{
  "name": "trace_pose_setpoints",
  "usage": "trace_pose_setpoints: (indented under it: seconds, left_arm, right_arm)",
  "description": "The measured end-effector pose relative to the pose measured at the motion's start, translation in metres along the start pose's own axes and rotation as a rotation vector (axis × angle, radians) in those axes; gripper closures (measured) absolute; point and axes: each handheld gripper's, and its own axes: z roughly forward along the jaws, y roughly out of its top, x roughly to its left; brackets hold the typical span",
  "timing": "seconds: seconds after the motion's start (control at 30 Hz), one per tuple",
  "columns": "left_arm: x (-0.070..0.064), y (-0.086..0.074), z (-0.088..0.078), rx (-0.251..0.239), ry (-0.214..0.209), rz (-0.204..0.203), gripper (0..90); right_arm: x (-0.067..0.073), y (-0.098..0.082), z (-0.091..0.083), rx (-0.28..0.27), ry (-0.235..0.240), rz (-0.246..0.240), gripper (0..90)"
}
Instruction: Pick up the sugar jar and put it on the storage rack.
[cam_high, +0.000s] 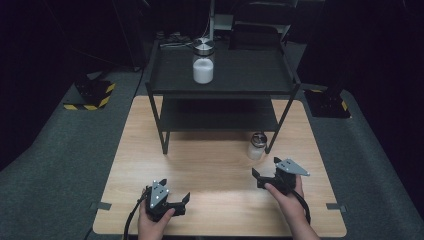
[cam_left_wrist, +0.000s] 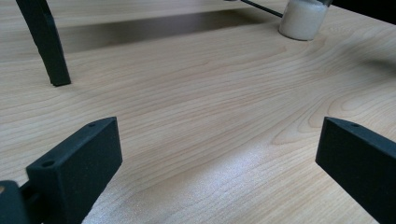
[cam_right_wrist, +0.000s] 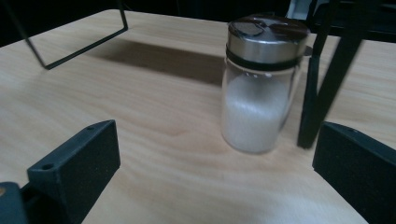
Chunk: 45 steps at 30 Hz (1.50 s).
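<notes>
The right hand-held gripper (cam_high: 266, 170) – jaws wide, empty – sits near a small jar (cam_high: 257, 145); the left hand-held gripper (cam_high: 180, 200), apparently as wide, rests on the bench (cam_high: 210, 165).

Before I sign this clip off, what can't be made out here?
- Lower shelf, high view: its surface is shadowed by the top shelf.
- Shaker on the table, left gripper view: its lid is cut off by the top edge.
- Rack leg, right gripper view: blurred, so touching the shaker or not is unclear.
- Shaker on the top shelf, high view: lid detail too small.
</notes>
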Motion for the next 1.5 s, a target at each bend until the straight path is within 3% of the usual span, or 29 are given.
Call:
trace_pose_setpoints:
  seconds: [0.27,0.57,0.7,0.93,1.13,1.2,1.23,1.5]
  left_arm:
    - [0.001,-0.001,-0.001,-0.007,-0.008,0.003,0.7]
    - [0.001,-0.001,-0.001,-0.006,-0.013,0.001,0.7]
    - [0.005,-0.003,-0.002,-0.015,-0.033,-0.033,0.7]
    - [0.003,-0.003,-0.002,-0.011,-0.03,-0.014,0.7]
    - [0.002,-0.002,-0.001,-0.007,-0.027,-0.016,0.8]
    - [0.002,-0.002,-0.001,-0.005,-0.027,-0.015,0.7]
    - [0.002,-0.001,-0.001,-0.004,-0.027,-0.014,0.7]
    - [0.002,-0.001,-0.001,-0.004,-0.026,-0.016,0.7]
  right_arm:
    - [0.001,0.004,0.034,-0.018,-0.05,0.01,3.5]
    - [0.001,0.004,0.055,-0.014,-0.075,0.029,5.6]
    - [0.003,0.003,0.061,-0.03,-0.104,0.05,8.6]
    - [0.008,0.0,0.076,-0.028,-0.144,0.088,15.2]
    - [0.013,-0.004,0.081,-0.044,-0.172,0.088,17.0]
    - [0.016,-0.004,0.081,-0.046,-0.191,0.093,21.1]
    - [0.018,-0.005,0.081,-0.053,-0.209,0.103,27.5]
    - [0.026,-0.005,0.083,-0.059,-0.246,0.113,28.6]
